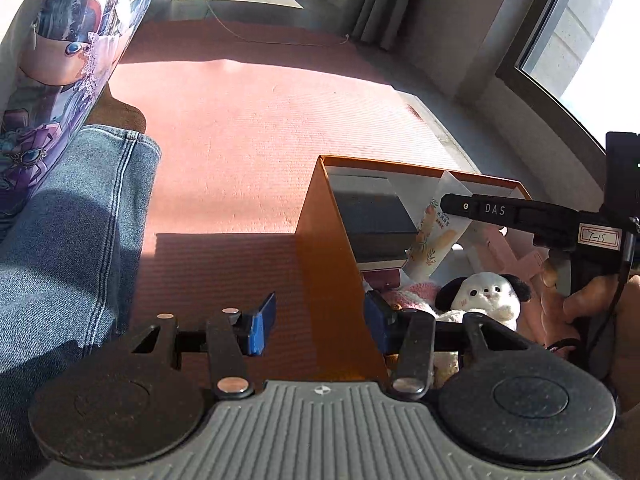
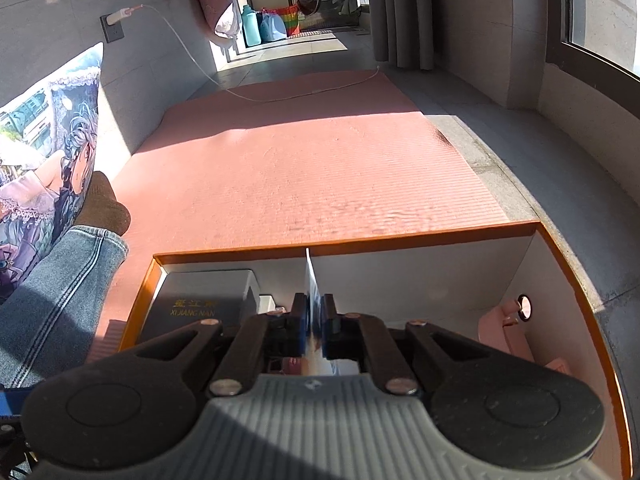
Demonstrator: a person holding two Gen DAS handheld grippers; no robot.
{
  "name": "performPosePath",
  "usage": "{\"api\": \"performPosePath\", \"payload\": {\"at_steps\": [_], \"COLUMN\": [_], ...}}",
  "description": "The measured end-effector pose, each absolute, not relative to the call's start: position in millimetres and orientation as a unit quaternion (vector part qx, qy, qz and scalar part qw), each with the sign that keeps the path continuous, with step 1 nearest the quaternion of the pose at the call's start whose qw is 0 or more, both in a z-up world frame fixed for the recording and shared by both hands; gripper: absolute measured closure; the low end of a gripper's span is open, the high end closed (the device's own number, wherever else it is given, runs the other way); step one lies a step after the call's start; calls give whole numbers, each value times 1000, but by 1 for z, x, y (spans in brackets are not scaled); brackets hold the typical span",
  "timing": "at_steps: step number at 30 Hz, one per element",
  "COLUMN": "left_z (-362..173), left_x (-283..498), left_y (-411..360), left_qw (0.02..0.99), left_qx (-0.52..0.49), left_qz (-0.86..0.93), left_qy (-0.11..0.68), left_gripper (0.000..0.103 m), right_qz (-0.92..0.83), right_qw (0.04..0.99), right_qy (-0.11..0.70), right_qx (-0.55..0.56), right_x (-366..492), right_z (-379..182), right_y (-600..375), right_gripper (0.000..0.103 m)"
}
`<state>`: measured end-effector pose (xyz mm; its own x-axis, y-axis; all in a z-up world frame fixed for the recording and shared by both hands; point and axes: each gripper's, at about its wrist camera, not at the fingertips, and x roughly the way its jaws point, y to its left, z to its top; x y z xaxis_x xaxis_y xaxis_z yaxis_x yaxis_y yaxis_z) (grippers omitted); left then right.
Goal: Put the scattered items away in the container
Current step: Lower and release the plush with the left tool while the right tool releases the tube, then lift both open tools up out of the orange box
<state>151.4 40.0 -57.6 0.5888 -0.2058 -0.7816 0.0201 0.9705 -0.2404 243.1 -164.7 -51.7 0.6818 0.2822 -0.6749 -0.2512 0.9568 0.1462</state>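
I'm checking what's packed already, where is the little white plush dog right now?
In the left wrist view, the white plush dog lies inside the orange box, near its close end, beside pink knitted fabric and below the snack packet.

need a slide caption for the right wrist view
Right gripper shut on a thin flat packet above the orange-rimmed cardboard box.

Orange-rimmed box [image 2: 344, 242], ribbed pink mat [image 2: 320, 168], blue denim trouser leg [image 1: 80, 216].
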Motion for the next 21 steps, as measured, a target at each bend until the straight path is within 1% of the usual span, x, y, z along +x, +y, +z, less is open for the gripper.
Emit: {"api": "performPosePath", "payload": {"at_steps": [3,7,14,15,17,21], "left_z": [-60,-62,-65,-65,-66,-67], "left_x": [151,151,152,152,152,151], "left_y": [45,49,51,51,52,54], "left_qw": [883,882,881,880,880,878], "left_qx": [-105,-108,-111,-110,-109,-107], "left_qz": [-59,-58,-57,-57,-56,-54], "left_qy": [453,454,457,458,459,463], "left_gripper": [46,46,46,46,46,46], "right_qz": [137,139,145,148,150,149], "right_qw": [919,917,915,914,911,914], "right_qy": [370,373,375,377,383,376], "right_qx": [13,19,24,29,34,23], "right_x": [251,263,264,265,267,264], "right_z": [-56,-60,-62,-62,-62,-60], "right_y": [-158,-153,-151,-152,-153,-153], "right_gripper": [96,98,97,96,91,90]}}
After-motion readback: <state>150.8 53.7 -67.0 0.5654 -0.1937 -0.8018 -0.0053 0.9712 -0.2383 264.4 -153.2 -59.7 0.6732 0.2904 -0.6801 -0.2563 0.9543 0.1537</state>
